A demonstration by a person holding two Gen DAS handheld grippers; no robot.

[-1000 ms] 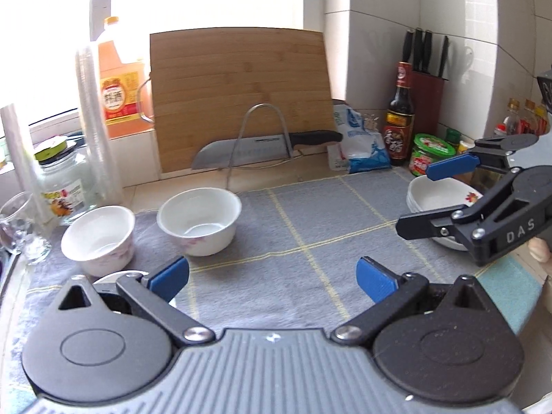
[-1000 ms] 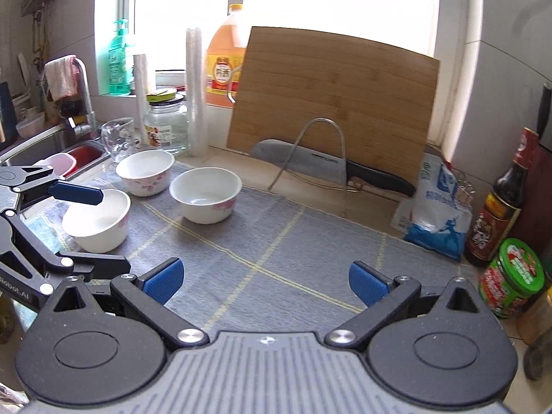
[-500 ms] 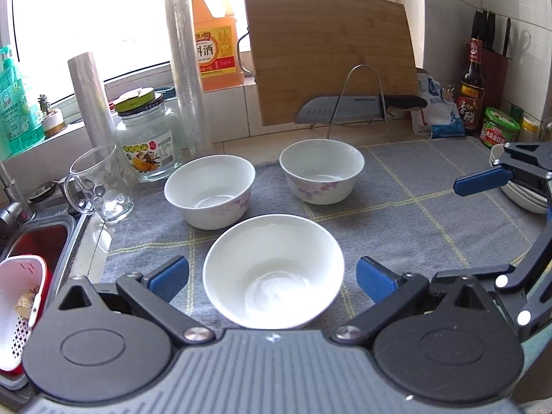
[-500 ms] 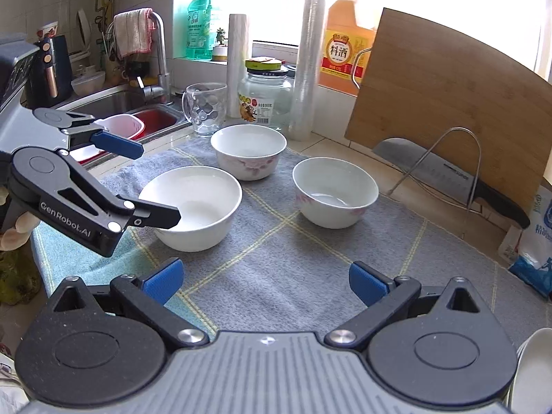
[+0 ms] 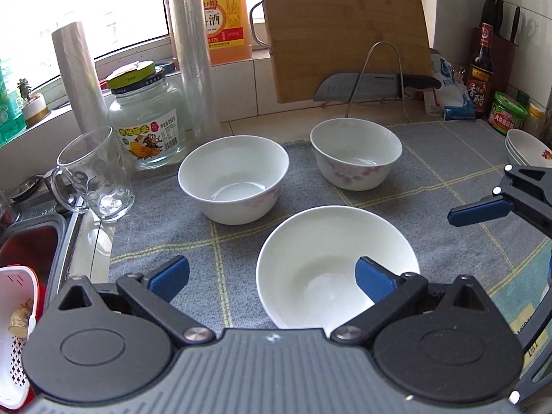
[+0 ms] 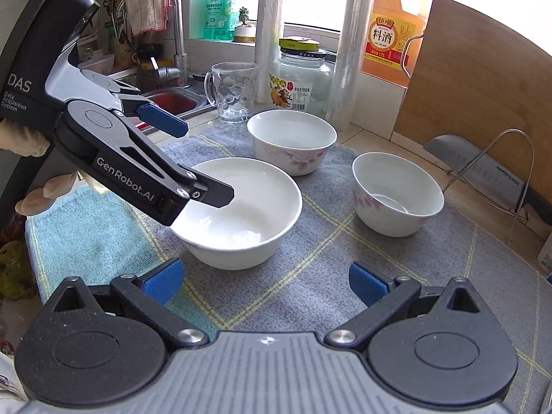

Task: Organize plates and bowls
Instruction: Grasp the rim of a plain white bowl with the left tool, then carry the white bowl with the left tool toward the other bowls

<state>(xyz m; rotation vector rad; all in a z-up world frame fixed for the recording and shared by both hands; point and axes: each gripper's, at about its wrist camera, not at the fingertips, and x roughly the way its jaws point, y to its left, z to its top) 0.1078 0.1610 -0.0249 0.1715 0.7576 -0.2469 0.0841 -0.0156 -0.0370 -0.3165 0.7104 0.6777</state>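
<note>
Bowls remain unsorted: three sit apart on the grey mat [image 5: 431,186] covering the surface, with the plain bowl [image 5: 338,265] nearest, one flowered bowl [image 5: 234,179] behind it toward the glass mug [image 5: 95,174], and another flowered bowl [image 5: 355,153] behind it on the cutting-board side. A separate stack of dishes [image 5: 524,148] rests at the mat's far right edge. The left gripper [image 5: 272,277] hovers with fingers spread around the plain bowl's rim; the right gripper [image 6: 264,281] is also apart and empty. Nothing looks nested yet.

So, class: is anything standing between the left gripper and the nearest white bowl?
Nothing visible. The left gripper is open at the nearest bowl, one of its fingers already over the rim. The other two bowls sit beyond it.
</note>
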